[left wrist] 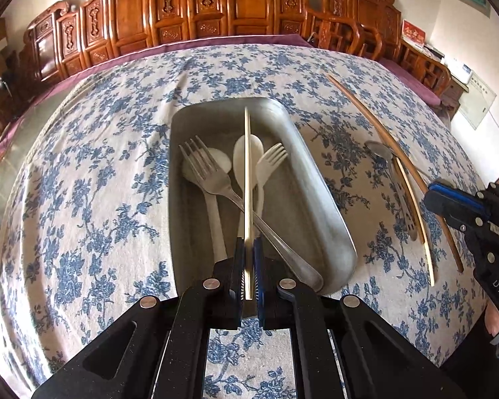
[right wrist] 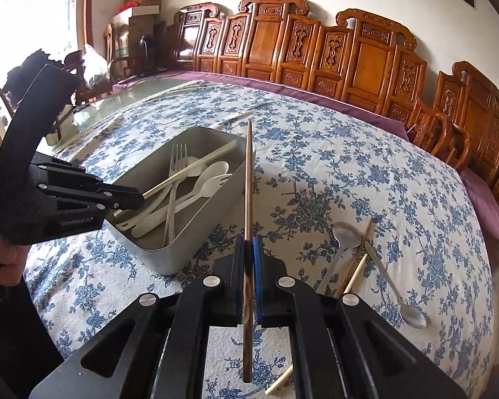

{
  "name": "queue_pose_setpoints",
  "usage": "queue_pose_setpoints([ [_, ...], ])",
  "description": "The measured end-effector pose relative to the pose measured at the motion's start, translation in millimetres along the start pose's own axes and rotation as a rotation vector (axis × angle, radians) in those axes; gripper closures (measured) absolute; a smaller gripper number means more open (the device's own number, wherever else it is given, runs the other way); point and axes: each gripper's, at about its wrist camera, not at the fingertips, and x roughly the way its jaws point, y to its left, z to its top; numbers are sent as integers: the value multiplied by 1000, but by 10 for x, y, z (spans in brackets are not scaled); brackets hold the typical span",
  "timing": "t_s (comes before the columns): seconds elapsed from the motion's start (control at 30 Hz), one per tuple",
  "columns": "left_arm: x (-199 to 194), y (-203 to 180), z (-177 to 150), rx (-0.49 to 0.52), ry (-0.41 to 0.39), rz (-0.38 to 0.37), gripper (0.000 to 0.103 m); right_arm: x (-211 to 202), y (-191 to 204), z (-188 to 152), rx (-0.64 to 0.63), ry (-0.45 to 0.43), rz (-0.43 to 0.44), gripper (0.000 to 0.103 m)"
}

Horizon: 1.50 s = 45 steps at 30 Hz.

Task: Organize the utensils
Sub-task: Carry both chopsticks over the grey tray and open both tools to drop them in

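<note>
The left gripper [left wrist: 248, 266] pinches a pale chopstick [left wrist: 247, 179] over the metal tray [left wrist: 319, 179]. The right gripper [right wrist: 248, 266] pinches a brown chopstick [right wrist: 248, 179] beside it. Either thin stick could slip and fall on the tablecloth [right wrist: 349, 166].

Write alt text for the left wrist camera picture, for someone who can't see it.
The left gripper clamps a pale chopstick above a grey metal tray of forks and spoons on a blue-flowered tablecloth. More chopsticks and a metal spoon lie right of the tray.
</note>
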Motion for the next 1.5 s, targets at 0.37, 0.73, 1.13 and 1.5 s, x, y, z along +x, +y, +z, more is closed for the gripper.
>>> queue_pose_setpoints([
  [0.37, -165, 218, 82, -57, -53, 9, 97, 92, 121, 227, 52, -4, 76, 97],
  [0.73, -320, 487, 134, -103, -97, 40, 87, 417, 312, 615, 141, 0, 180, 97],
  [1.13, -373, 604, 154, -126, -119, 53, 80, 876, 382, 635, 244, 61, 244, 97],
  [1.5, -369, 584, 153, -121, -118, 51, 80, 987, 509, 488, 205, 98, 226, 97],
])
